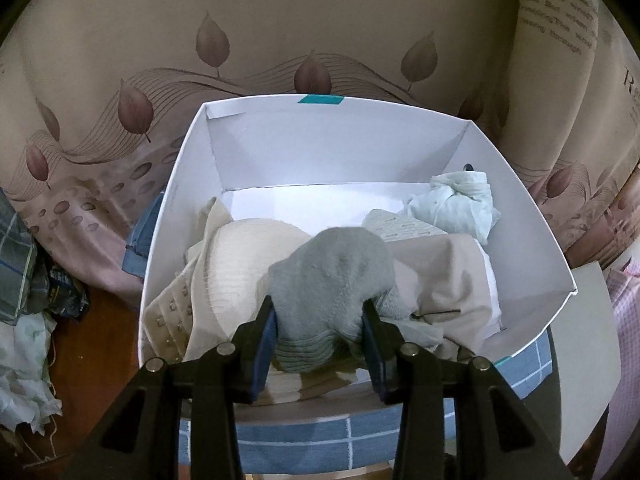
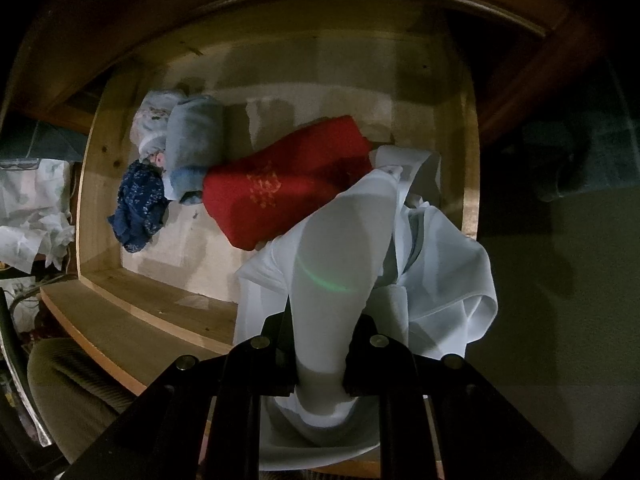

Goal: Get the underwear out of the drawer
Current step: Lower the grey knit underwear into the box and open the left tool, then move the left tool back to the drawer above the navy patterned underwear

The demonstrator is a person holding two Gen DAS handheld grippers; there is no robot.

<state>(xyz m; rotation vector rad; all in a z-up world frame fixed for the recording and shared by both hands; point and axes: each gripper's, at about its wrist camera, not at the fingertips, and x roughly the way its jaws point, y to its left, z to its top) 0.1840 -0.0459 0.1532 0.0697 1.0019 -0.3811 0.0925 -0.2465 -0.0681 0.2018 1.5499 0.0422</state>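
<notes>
Left wrist view: left gripper (image 1: 320, 330) clenched on a grey sock (image 1: 332, 276), fingers pressing its ribbed cuff from both sides, just above the near edge of a white cardboard box (image 1: 276, 144). Inside the box, a cream garment (image 1: 236, 264) at left, a beige cloth (image 1: 444, 276) at right, a pale mint bundle (image 1: 456, 200) in the far right corner. Box resting on a blue checked surface (image 1: 304, 440); leaf-patterned curtain (image 1: 168, 92) behind.

Right wrist view: right gripper (image 2: 320, 354) grasping a pale blue-white piece of underwear (image 2: 340, 248), cloth pinched between the jaws and trailing over the near right part of a wooden drawer (image 2: 104, 184). Farther in the drawer, a red folded item (image 2: 288, 180) at centre, touching the held cloth; a light blue roll (image 2: 196, 140) left of it; a dark navy patterned piece (image 2: 140, 204) and a white printed piece (image 2: 154, 120) by the left wall.
</notes>
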